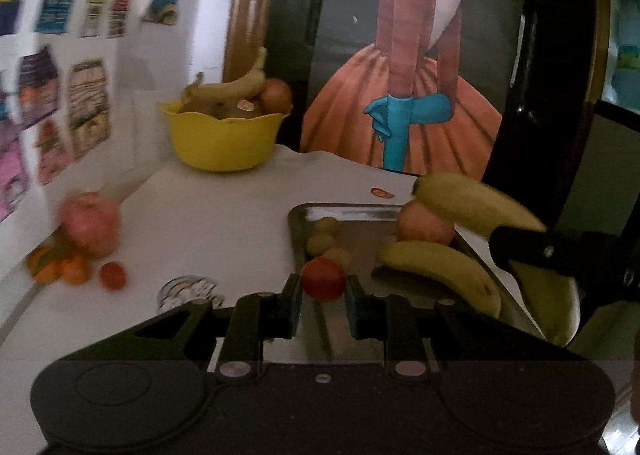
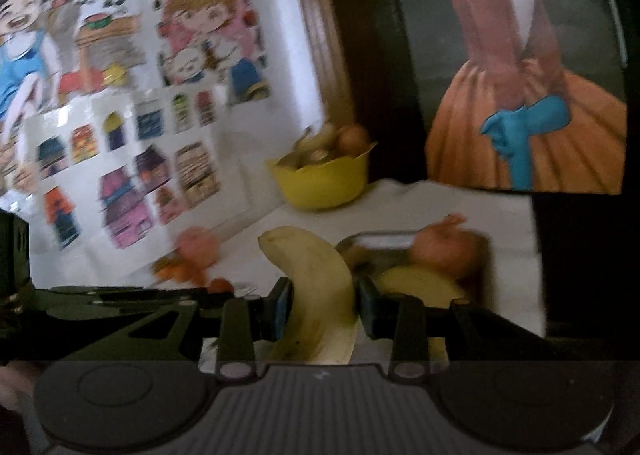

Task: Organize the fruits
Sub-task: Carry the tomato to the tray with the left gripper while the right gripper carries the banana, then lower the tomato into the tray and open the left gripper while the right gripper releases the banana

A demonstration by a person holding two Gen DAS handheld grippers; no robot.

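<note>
My left gripper (image 1: 323,297) is shut on a small red fruit (image 1: 323,278) and holds it over the near end of a metal tray (image 1: 340,209). The tray holds a banana (image 1: 440,273), an apple (image 1: 424,223) and a few small yellowish fruits (image 1: 326,243). My right gripper (image 2: 322,305) is shut on a banana (image 2: 316,287), held above the tray's right side; that banana also shows in the left wrist view (image 1: 472,205). A yellow bowl (image 1: 224,137) with a banana and round fruits stands at the table's far end.
A pink apple (image 1: 90,225), oranges (image 1: 64,267) and a small red fruit (image 1: 113,275) lie at the table's left side by the wall. Posters cover the left wall. A framed painting (image 1: 400,95) leans behind the table. The table has a white cloth (image 1: 208,223).
</note>
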